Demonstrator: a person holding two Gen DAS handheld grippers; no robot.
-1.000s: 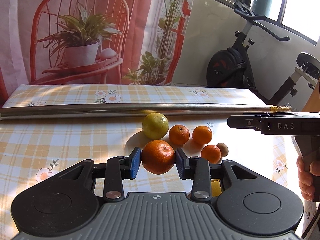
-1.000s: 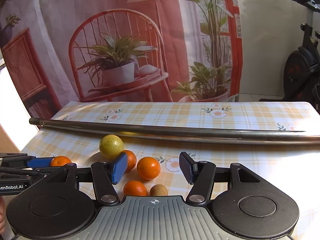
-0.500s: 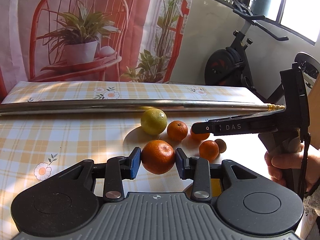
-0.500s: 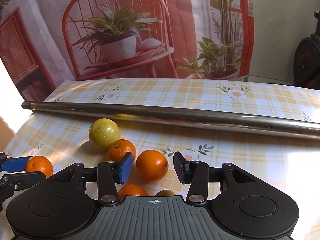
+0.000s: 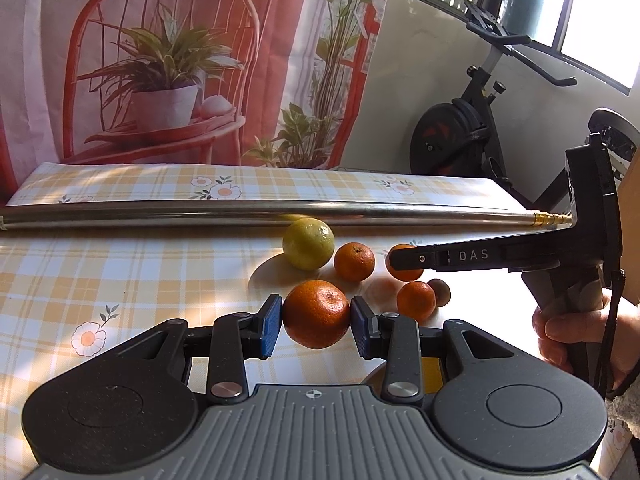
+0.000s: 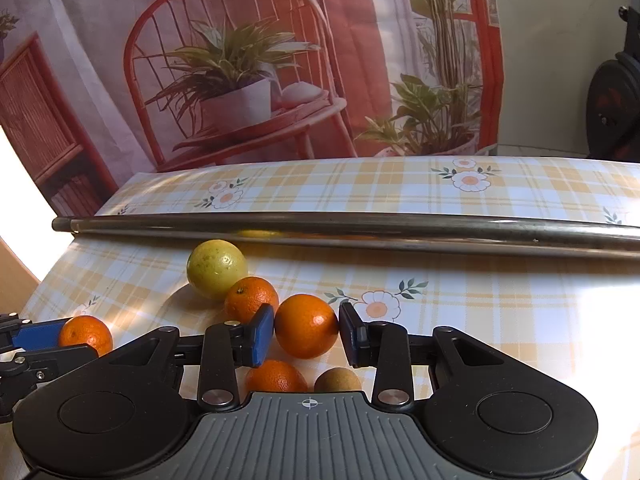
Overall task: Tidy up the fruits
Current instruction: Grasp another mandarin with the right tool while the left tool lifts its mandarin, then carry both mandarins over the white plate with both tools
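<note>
My left gripper (image 5: 316,325) is shut on an orange (image 5: 316,308), held just above the checked tablecloth. Beyond it lie a yellow-green citrus (image 5: 308,243), an orange (image 5: 354,262), a smaller orange (image 5: 416,300) and a small brown fruit (image 5: 441,292). The right gripper (image 5: 400,259) comes in from the right over another orange (image 5: 404,274). In the right wrist view, my right gripper (image 6: 306,336) has both pads against that orange (image 6: 306,320), which rests on the table. The left gripper (image 6: 48,340) with its orange (image 6: 86,336) shows at the left edge.
A long metal pipe (image 5: 240,213) lies across the table behind the fruit. A person's hand (image 5: 576,328) holds the right gripper's handle. An exercise bike (image 5: 460,140) stands past the table's far right. A printed curtain hangs behind. The table edge (image 6: 36,280) runs at left.
The right gripper moved forward and down onto the middle orange, and its jaws narrowed from wide open until they touch it. The left gripper kept its orange and barely moved.
</note>
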